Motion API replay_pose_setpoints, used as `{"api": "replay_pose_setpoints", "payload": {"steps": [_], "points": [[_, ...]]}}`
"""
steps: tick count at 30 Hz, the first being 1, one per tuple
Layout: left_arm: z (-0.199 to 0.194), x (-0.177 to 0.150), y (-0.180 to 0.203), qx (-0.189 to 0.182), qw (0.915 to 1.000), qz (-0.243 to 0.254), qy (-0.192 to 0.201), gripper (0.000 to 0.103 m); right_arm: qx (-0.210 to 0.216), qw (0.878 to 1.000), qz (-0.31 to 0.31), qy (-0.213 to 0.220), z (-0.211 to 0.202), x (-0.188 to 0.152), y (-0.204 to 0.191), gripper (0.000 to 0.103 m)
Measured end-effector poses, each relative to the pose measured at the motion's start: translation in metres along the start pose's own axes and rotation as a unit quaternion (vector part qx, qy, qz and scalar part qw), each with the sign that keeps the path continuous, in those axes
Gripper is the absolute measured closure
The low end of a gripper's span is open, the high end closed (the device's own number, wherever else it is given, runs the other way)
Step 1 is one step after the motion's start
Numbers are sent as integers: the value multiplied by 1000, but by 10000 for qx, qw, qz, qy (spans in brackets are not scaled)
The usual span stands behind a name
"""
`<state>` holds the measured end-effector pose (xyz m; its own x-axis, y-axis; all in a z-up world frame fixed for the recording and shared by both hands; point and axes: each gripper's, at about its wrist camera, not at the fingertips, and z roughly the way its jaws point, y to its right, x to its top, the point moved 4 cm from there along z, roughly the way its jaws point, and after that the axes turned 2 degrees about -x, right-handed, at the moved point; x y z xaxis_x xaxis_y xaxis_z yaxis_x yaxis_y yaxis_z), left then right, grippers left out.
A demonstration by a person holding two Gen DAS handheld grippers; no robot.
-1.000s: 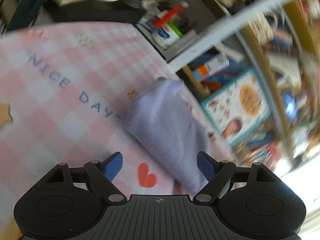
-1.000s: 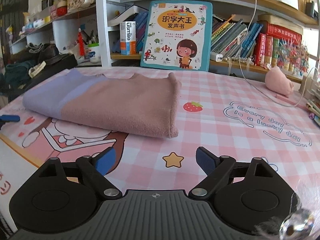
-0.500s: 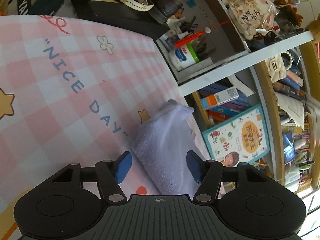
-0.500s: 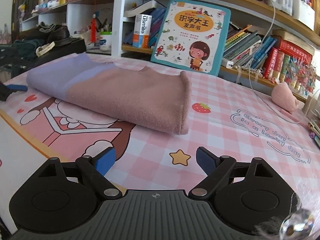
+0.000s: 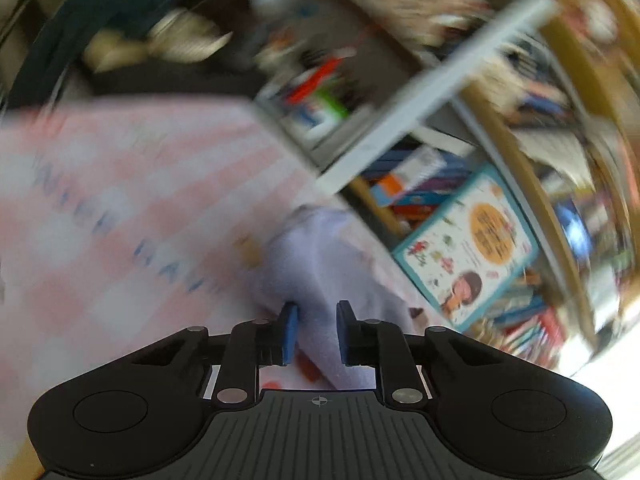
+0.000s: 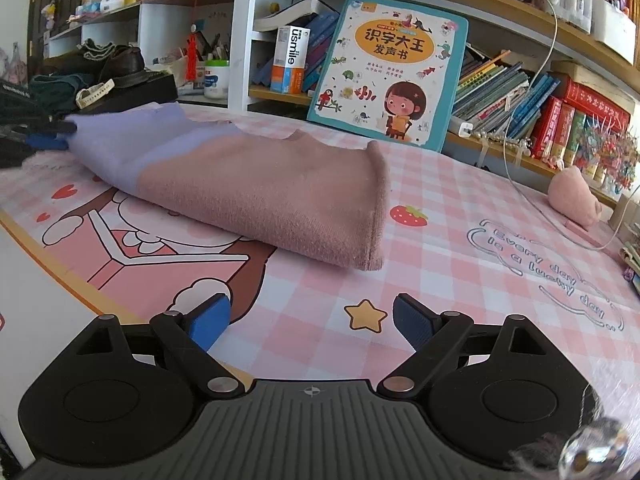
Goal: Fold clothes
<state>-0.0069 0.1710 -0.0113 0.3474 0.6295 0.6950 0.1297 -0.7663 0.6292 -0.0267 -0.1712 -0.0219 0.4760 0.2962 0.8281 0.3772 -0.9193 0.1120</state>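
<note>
We see the folded garment [image 6: 256, 196] lying on the worktop [image 6: 460, 264], a picture book [image 6: 390, 76] propped behind it, the shelves [image 6: 500, 12] beyond.

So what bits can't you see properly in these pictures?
- Left wrist view: all motion blur. The tablecloth lettering cannot be read. The left gripper jaws are closing with the folded garment's purple end between them.
- Right wrist view: the garment's underside and inner layers are hidden by its own fold.
- Right wrist view: the open right gripper's body hides the near table.
</note>
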Motion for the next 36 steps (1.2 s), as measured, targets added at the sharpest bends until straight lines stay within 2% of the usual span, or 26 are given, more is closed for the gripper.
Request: {"api": "replay_pose_setpoints", "payload": {"steps": [2,3,6,9,10,12,14,16,18,20,22,27,31,34,36], "points": [[0,0,12,-87,9995,307,-19,80,-3,10000,35,-6,0,0,1,15],[1,0,13,-111,9995,273,-74,78,-2,10000,46,0,0,0,1,15],[10,-3,-4,-190,9982,-472,-301,73,11,10000,48,16,-1,-1,1,15],[15,-8,-28,-274,9873,-1500,-445,71,26,10000,24,3,-1,-1,0,15],[14,-8,-31,-229,9859,-1593,-450,71,28,10000,17,-1,-1,-1,0,15],[11,-8,-34,-94,9857,-1627,-435,67,40,10000,26,-9,0,0,0,15],[3,-5,-34,246,9901,-1355,-285,61,53,10000,59,-21,0,0,1,15],[-3,-2,-32,522,9932,-1032,-139,48,34,10000,77,-25,0,0,2,15],[-4,-1,-33,752,9941,-768,-151,45,28,10000,80,-27,0,0,2,15],[0,-3,-38,827,9929,-794,-329,45,30,9999,91,-34,0,0,1,15],[4,-6,-42,699,9917,-1014,-358,43,52,9999,136,-45,1,0,2,15],[21,-1,-38,574,9911,-1152,-340,36,13,9998,207,-64,1,0,4,15],[27,4,-34,377,9897,-1366,-189,39,11,9998,210,-68,1,0,4,15],[17,7,-17,120,9959,-882,129,39,-1,9998,192,-64,1,0,4,15],[16,6,-11,131,9973,-698,188,39,-5,9998,178,-66,1,-1,4,15]]}}
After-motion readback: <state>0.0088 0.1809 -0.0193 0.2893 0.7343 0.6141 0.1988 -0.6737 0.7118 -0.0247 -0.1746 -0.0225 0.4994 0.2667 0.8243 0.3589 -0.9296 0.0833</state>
